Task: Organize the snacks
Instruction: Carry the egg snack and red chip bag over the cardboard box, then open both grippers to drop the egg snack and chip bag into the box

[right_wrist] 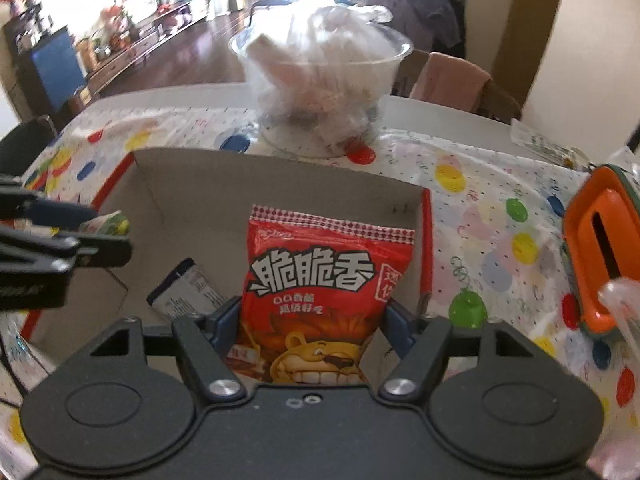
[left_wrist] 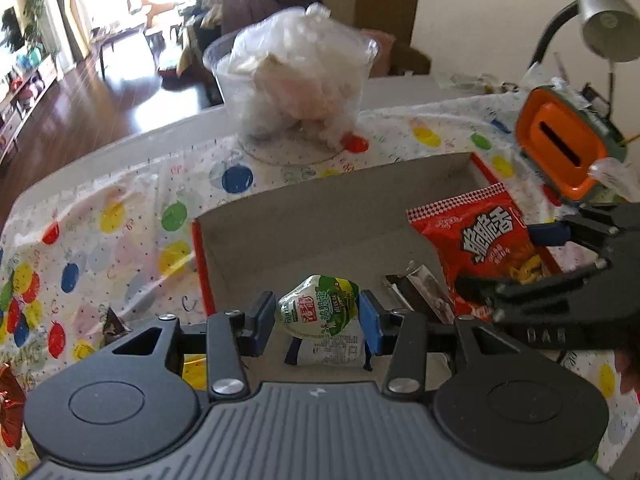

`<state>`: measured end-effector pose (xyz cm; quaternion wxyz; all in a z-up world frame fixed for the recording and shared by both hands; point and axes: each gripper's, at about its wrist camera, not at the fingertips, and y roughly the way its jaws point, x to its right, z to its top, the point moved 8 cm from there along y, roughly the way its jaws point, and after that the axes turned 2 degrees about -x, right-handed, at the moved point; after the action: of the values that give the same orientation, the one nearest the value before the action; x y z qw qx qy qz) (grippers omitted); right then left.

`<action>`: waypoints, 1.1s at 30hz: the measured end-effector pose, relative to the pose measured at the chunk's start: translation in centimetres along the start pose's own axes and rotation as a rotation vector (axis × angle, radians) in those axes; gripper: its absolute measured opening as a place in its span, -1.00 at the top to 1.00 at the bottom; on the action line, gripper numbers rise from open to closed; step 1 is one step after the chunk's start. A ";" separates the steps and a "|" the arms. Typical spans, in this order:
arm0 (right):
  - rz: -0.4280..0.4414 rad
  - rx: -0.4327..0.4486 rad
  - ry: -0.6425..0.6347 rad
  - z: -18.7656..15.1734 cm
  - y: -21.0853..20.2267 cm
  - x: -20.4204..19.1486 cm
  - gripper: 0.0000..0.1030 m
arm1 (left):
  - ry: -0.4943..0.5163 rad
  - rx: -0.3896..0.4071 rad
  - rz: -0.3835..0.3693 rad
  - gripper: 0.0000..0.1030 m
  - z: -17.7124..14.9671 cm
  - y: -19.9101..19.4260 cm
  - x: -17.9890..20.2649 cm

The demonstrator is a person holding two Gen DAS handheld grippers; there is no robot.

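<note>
Left gripper tilted down over cardboard box, fingers pinching green-white snack packet. Right gripper tilted down likewise, fingers pinching red snack bag above box.

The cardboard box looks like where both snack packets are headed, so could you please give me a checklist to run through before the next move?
1. Left gripper shut on the green-and-white packet: ok.
2. Right gripper shut on the red snack bag: ok, fingers at both of its side edges.
3. Cardboard box open at the top: ok.
4. Free floor inside the box: cannot tell; a dark wrapped bar already lies there and the held packets hide much of it.
5. Grippers apart from each other: ok, though close.
6. Clear plastic tub and orange container outside the box: ok.
</note>
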<state>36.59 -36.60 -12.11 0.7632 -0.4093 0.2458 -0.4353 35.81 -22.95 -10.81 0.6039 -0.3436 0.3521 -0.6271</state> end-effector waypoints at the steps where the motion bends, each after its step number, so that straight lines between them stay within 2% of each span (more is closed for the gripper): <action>1: 0.005 -0.008 -0.007 0.0 0.4 0.1 -0.39 | -0.008 -0.016 0.000 0.15 0.2 0.6 0.1; 8: 0.042 -0.086 -0.099 -0.3 2.8 -0.9 -0.39 | -0.031 -0.144 -0.002 0.14 1.2 4.7 0.6; 12: 0.050 -0.123 -0.116 -0.4 3.8 -1.3 -0.39 | -0.020 -0.268 -0.033 0.14 0.7 6.9 1.0; 16: 0.059 -0.157 -0.124 -0.7 4.3 -1.5 -0.39 | -0.006 -0.332 -0.033 0.14 0.3 8.2 1.0; 22: 0.052 -0.175 -0.137 -1.0 4.6 -1.7 -0.40 | 0.004 -0.376 -0.034 0.13 0.0 9.0 0.9; 29: 0.047 -0.167 -0.134 -0.8 4.4 -1.6 -0.41 | -0.009 -0.371 -0.039 0.12 0.0 8.9 0.5; 33: 0.048 -0.149 -0.126 -0.6 3.8 -1.5 -0.52 | -0.027 -0.353 -0.042 0.10 -0.1 8.5 0.3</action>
<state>37.19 -34.46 -15.54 0.7549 -0.4854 0.2386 -0.3708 40.15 -23.44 -18.15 0.5257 -0.4599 0.4414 -0.5633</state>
